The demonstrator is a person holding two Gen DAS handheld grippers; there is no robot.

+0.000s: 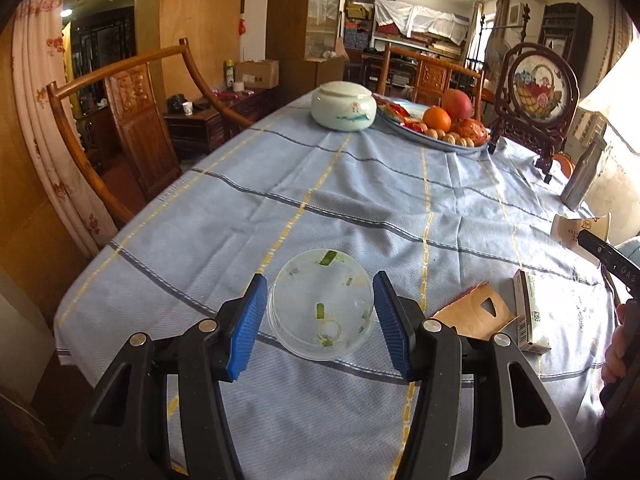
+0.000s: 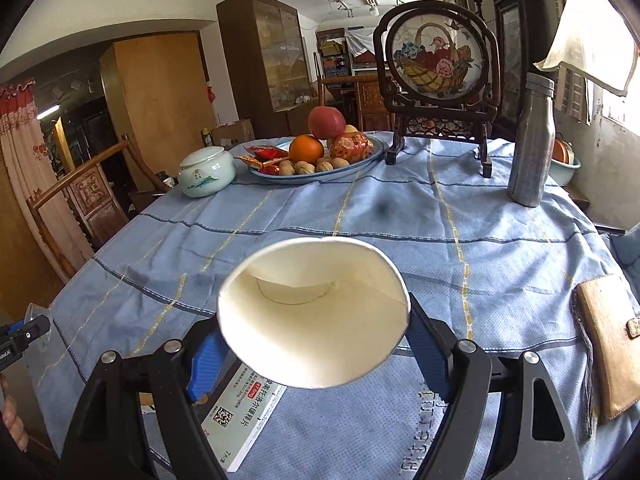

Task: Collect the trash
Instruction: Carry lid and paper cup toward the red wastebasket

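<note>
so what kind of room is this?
Most likely a lived-in home dining room: a clothed table holding a fruit platter, carved wooden chairs around it, and an embroidered table screen as decor.

Paper cup (image 2: 316, 316): its body covers the tips of the right fingers (image 2: 430, 354), so their contact with it is hidden.
Medicine box (image 2: 240, 420): near the surface's front edge, its upper end lies under the cup and the left blue pad; the small print is too fine to read.
Wallet (image 2: 612, 344): at the surface's right edge, partly cut off by the picture's rim.
Clear plastic lid (image 1: 322, 304): whether the left fingers (image 1: 250, 320) touch its rim cannot be told.
Brown paper piece (image 1: 476, 312): its lower part is hidden behind the finger frame.
Right gripper (image 1: 612, 256): mostly cut off at the left wrist view's right edge.
</note>
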